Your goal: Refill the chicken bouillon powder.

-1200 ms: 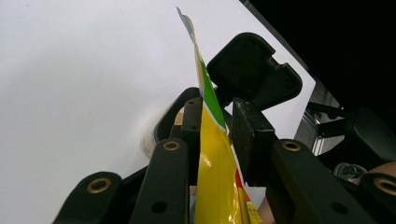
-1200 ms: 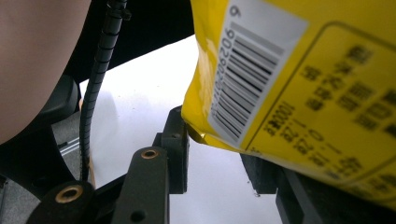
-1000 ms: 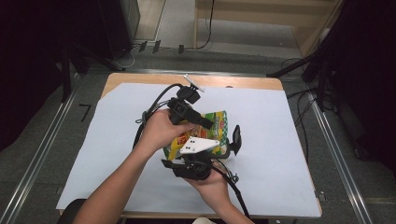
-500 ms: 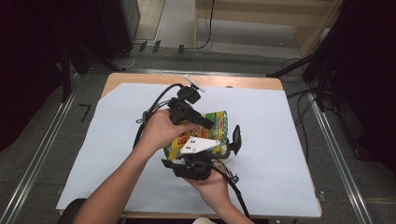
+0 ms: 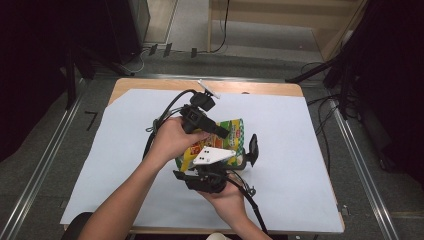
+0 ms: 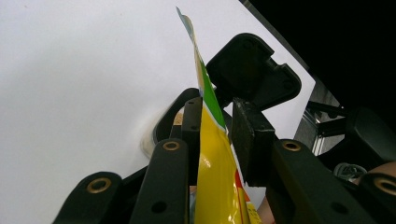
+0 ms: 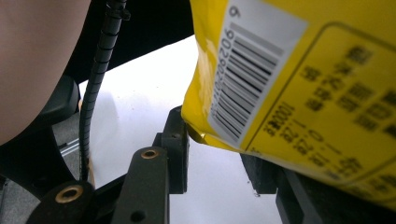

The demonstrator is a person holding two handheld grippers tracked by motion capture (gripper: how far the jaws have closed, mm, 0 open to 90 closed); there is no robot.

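The left tongs [image 6: 215,126] are pinched on the thin upper edge of a yellow and green snack bag [image 5: 220,137], the film being pressed against one jaw. The right tongs [image 7: 224,163] are set around the bag's lower corner beside the barcode; whether that corner is pinched cannot be told. The bag is held above the middle of the white-covered tabletop [image 5: 300,145], nearer its front edge.
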